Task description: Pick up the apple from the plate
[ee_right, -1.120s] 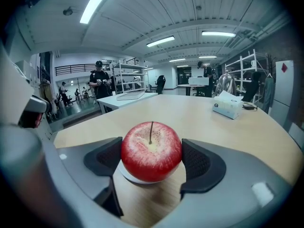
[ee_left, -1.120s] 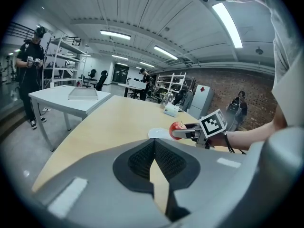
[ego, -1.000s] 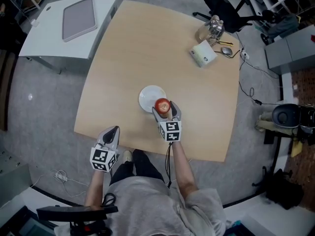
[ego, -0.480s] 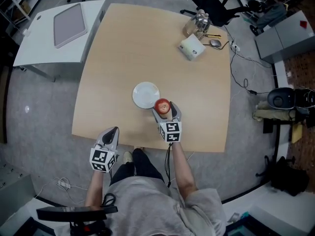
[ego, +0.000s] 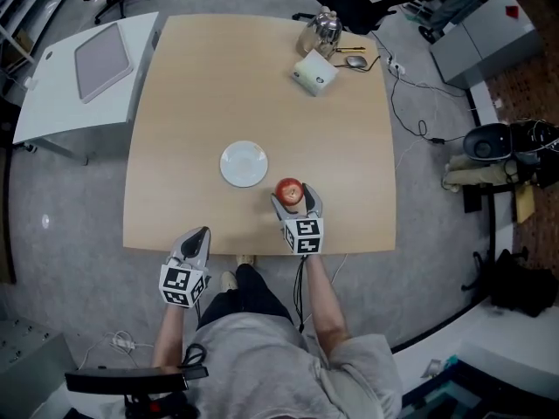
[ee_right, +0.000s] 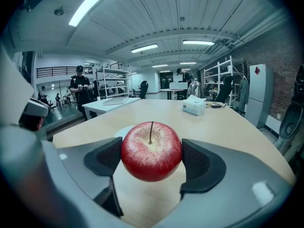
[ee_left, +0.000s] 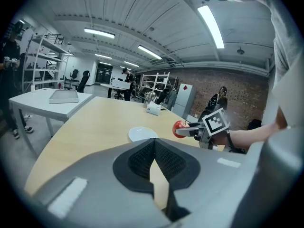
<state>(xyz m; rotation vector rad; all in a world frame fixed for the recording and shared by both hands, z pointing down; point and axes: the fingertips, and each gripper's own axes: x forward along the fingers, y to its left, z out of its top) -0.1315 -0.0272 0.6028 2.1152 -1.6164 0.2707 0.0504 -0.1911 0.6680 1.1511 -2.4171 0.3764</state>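
Observation:
A red apple (ee_right: 151, 150) with its stem up sits between the pads of my right gripper (ee_right: 152, 161), which is shut on it and holds it above the wooden table (ego: 262, 85). In the head view the apple (ego: 289, 190) hangs to the right of the white plate (ego: 244, 163), clear of it. The plate (ee_left: 142, 134) lies bare on the table. My left gripper (ego: 196, 239) hovers over the table's near edge, and its pads (ee_left: 164, 161) meet at the tip with nothing between them.
A white tissue box (ego: 314, 72), a kettle (ego: 323, 26) and small items sit at the table's far right corner. A white side table (ego: 83, 72) with a grey tray stands to the left. Office chairs and cables lie on the floor beyond.
The right gripper has carried the apple off the plate toward the right and a little up. The left gripper shifted slightly. The view has swung, so the table sits higher in the picture.

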